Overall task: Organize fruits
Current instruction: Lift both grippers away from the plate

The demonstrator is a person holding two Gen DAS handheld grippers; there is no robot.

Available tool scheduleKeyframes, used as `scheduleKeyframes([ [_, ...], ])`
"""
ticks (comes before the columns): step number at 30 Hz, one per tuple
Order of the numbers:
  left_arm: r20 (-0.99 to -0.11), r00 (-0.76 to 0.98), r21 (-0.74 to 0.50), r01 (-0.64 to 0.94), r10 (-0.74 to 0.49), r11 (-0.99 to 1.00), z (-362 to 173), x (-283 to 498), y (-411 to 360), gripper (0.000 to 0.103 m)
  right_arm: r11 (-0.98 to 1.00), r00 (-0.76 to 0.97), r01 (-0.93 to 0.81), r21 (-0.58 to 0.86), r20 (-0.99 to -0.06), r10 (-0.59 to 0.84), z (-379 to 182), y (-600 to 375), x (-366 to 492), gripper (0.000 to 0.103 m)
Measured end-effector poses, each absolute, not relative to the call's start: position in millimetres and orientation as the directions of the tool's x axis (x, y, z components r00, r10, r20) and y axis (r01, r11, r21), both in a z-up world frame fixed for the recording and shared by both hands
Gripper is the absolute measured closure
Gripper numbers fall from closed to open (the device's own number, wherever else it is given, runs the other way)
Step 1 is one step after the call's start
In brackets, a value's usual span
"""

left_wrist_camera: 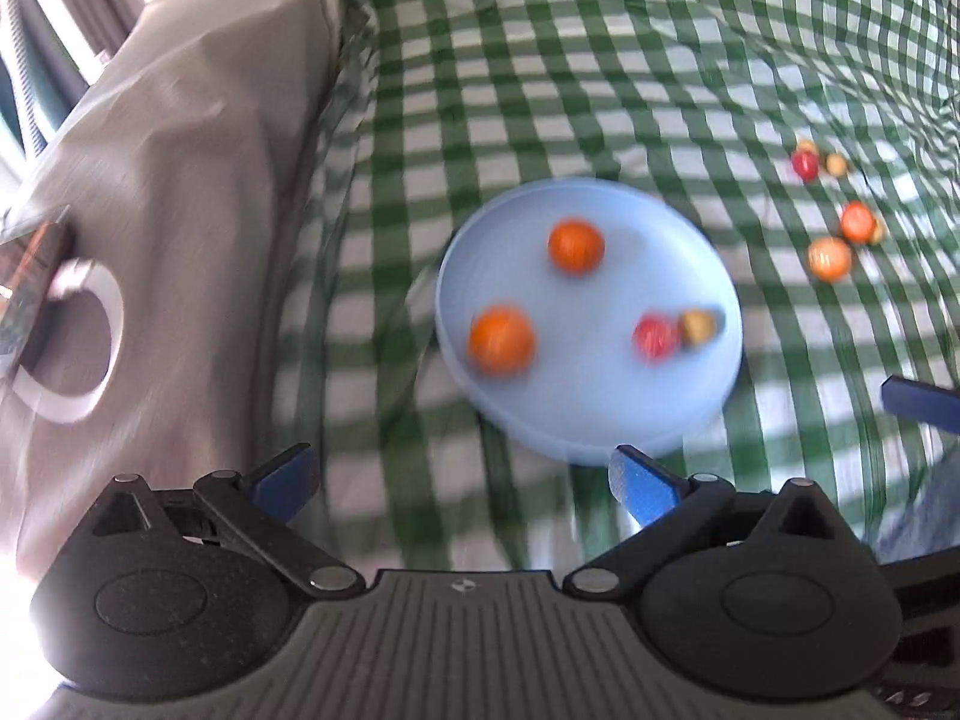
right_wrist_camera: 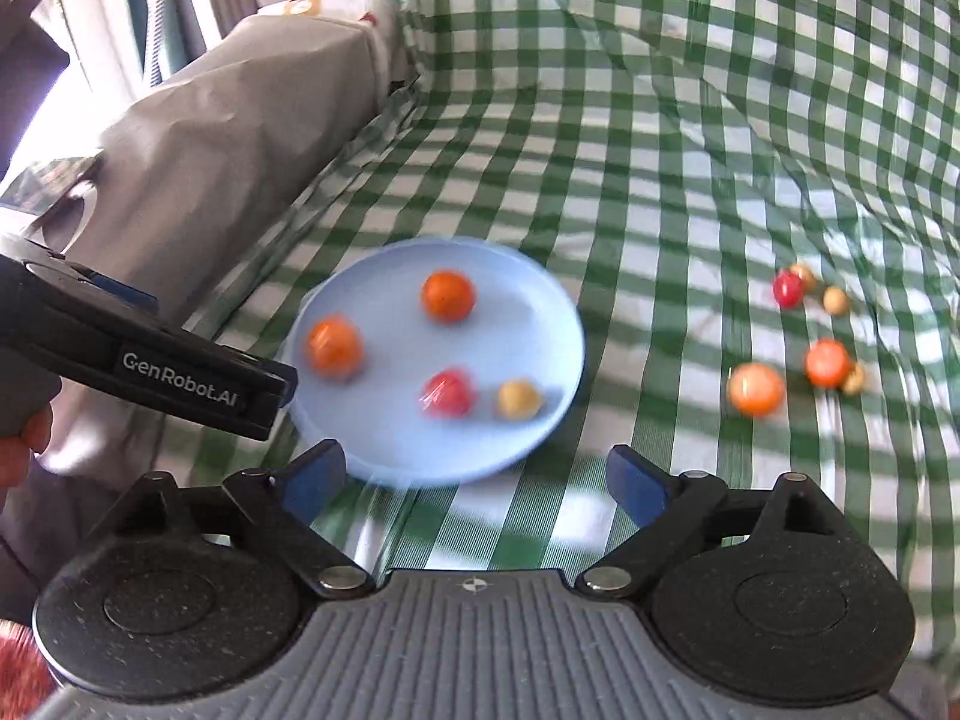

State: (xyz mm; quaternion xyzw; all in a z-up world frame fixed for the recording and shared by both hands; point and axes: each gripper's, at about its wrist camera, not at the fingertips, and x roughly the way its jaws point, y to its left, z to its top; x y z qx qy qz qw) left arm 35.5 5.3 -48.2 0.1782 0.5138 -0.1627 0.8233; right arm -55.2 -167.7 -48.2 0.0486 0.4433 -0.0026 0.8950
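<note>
A light blue plate (left_wrist_camera: 600, 420) (right_wrist_camera: 528, 300) lies on the green checked cloth. It holds two orange fruits (left_wrist_camera: 501, 340) (right_wrist_camera: 334, 348), a red fruit (left_wrist_camera: 654, 336) (right_wrist_camera: 447, 393) and a small yellow fruit (left_wrist_camera: 698, 327) (right_wrist_camera: 519, 399). More fruits lie loose on the cloth to the right: a red one (left_wrist_camera: 805, 164) (right_wrist_camera: 787, 289), an orange-red one (left_wrist_camera: 857, 222) (right_wrist_camera: 827, 363), a pale orange one (left_wrist_camera: 830, 259) (right_wrist_camera: 756, 389) and small yellowish ones. My left gripper (left_wrist_camera: 465, 477) is open and empty, just short of the plate's near edge. My right gripper (right_wrist_camera: 477, 480) is open and empty, at the plate's near edge. Both views are motion-blurred.
A grey cloth-covered block (left_wrist_camera: 180, 180) (right_wrist_camera: 228, 120) borders the checked cloth (left_wrist_camera: 600, 90) (right_wrist_camera: 660, 150) on the left. The left gripper's body (right_wrist_camera: 150, 354) reaches in at the left of the right wrist view. A blue fingertip of the right gripper (left_wrist_camera: 918, 402) shows at the right edge.
</note>
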Motion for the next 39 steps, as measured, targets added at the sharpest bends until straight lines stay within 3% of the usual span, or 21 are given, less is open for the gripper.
scheduleKeyframes([
  [23, -0.817, 0.564, 0.125, 0.384, -0.125, 0.915, 7.9, -55.8, 50.9, 0.0, 0.999, 0.762, 0.024, -0.04, -0.646, -0.044, 11.7, -116.8, -155.2, 0.003],
  [39, -0.817, 0.563, 0.124, 0.385, -0.127, 0.915, 7.1, -57.5, 51.9, 0.0, 0.999, 0.77, 0.026, -0.045, -0.636, -0.048, 14.4, -115.2, -161.2, 0.002],
])
